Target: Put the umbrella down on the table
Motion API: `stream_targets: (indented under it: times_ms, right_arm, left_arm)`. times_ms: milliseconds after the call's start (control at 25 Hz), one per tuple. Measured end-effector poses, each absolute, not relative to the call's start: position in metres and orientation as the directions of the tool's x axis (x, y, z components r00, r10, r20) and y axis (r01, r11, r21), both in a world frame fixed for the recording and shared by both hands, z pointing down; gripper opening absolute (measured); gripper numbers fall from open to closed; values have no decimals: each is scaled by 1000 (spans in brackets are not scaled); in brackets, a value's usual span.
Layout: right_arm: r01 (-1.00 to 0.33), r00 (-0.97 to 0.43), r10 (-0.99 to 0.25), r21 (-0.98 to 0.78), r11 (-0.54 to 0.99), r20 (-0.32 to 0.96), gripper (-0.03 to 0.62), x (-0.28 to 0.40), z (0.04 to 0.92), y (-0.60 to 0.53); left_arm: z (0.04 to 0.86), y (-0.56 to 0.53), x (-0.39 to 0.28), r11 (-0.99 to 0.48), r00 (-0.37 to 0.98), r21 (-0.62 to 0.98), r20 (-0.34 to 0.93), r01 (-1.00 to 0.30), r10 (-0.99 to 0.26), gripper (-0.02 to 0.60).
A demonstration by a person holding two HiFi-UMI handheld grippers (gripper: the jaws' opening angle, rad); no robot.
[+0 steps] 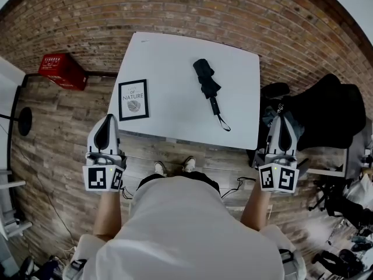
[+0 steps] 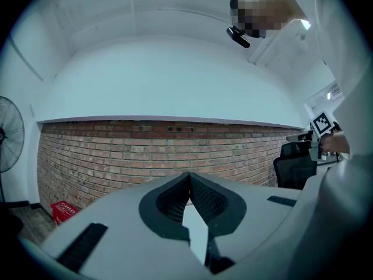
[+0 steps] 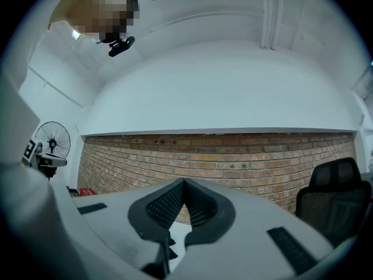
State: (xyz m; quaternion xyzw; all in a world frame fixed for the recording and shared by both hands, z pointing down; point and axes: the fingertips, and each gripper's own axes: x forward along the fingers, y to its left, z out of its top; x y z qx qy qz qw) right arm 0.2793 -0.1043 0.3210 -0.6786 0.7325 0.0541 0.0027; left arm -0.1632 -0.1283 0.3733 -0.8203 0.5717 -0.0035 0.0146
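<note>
The folded umbrella (image 1: 208, 85) lay flat on the white table (image 1: 175, 51), right of centre. Its strap trailed toward the near edge, and open tabletop separated it from the framed print (image 1: 133, 99) by the left edge. The left tongs (image 1: 107, 121) and right tongs (image 1: 283, 121) were closed on nothing, just off the two near corners.

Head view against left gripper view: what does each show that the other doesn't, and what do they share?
Only the head view: the folded umbrella lying on the white table, and a framed print. Only the left gripper view: the white upper wall, and the left gripper close up, jaws shut and empty. Both: the brick wall and the red crate.
</note>
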Motion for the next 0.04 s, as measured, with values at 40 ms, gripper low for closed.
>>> stream_targets:
  times_ms: [40]
  right_arm:
    - [-994, -79, -994, 76, 73, -78, 20, 278, 321, -104]
  left_arm:
    - [374, -128, -164, -348, 348, -27, -11, -937, -937, 23]
